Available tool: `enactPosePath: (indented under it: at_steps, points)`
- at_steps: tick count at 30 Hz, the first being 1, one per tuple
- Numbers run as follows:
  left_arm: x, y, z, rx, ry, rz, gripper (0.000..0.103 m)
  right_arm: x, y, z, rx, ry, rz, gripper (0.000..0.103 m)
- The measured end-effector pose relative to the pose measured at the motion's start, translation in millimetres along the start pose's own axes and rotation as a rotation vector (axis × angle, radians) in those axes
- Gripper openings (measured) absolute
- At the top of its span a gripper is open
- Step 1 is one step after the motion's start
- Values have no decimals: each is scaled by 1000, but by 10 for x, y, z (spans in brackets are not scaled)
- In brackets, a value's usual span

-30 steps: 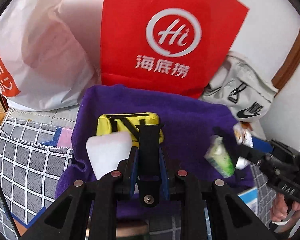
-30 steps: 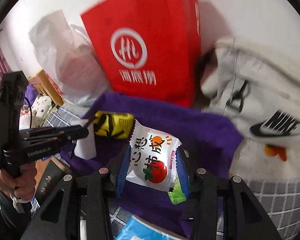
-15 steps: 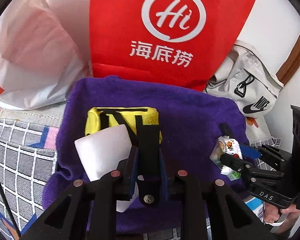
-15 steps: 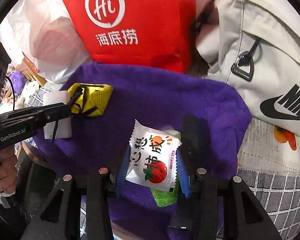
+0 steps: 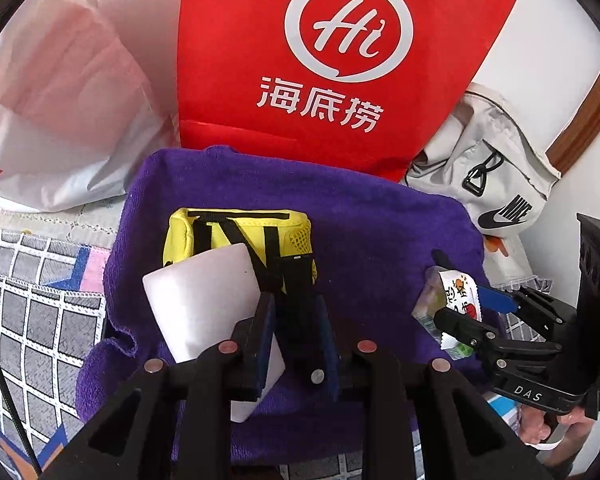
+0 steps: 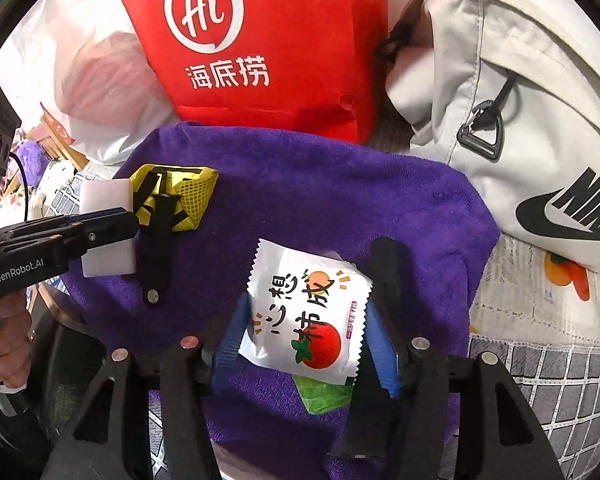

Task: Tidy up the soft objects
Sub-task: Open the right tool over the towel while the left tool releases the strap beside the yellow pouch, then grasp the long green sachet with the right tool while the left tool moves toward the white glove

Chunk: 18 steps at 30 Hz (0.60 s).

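Two grippers sit over my purple towel. Left gripper has its fingers clamped on the yellow pouch's black strap, beside the white sponge. Right gripper fingers are opening around the snack packet, which rests on the towel.

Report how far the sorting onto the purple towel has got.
Done: the yellow pouch lies on the purple towel. In hand: the left gripper is shut on the pouch's black strap, beside the white sponge; the right gripper has its jaws opening around the white snack packet, set on the towel with a green packet beneath. Left: letting go of both.
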<state>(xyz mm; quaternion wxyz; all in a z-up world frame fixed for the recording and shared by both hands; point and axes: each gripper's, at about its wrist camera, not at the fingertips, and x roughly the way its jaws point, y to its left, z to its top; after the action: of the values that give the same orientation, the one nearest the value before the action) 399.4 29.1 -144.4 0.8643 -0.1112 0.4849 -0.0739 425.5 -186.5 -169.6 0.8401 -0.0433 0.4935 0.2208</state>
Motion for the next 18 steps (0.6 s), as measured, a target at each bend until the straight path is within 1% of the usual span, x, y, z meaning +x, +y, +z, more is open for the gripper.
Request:
enactPosePath:
  at_steps: [1, 5, 7, 9, 13, 15, 16, 17, 18]
  points:
    - [-11, 3, -1, -3, 5, 2, 22, -25, 13, 2, -2, -3, -3, 61]
    - [-90, -5, -24, -7, 14, 7, 22, -149, 47, 7, 0, -26, -12, 63]
    - [-153, -22, -46, -5, 15, 5, 22, -221, 72, 4, -1, -37, -24, 71]
    - [-246, -41, -73, -3, 6, 4, 22, -312, 101, -13, -3, -47, -40, 72]
    - [-474, -104, -140, 10, -30, -14, 22, -534, 166, -99, -2, -72, -42, 72]
    - [-587, -133, -184, 17, -44, -13, 26, -674, 206, -166, 2, -94, -48, 72]
    - [-654, -147, -217, 17, -54, -13, 30, -751, 225, -205, 9, -107, -53, 72]
    - [-722, -161, -253, 18, -65, -11, 32, -842, 235, -251, 15, -121, -53, 72]
    - [-778, -169, -281, 19, -71, -7, 33, -936, 257, -301, 20, -137, -52, 72]
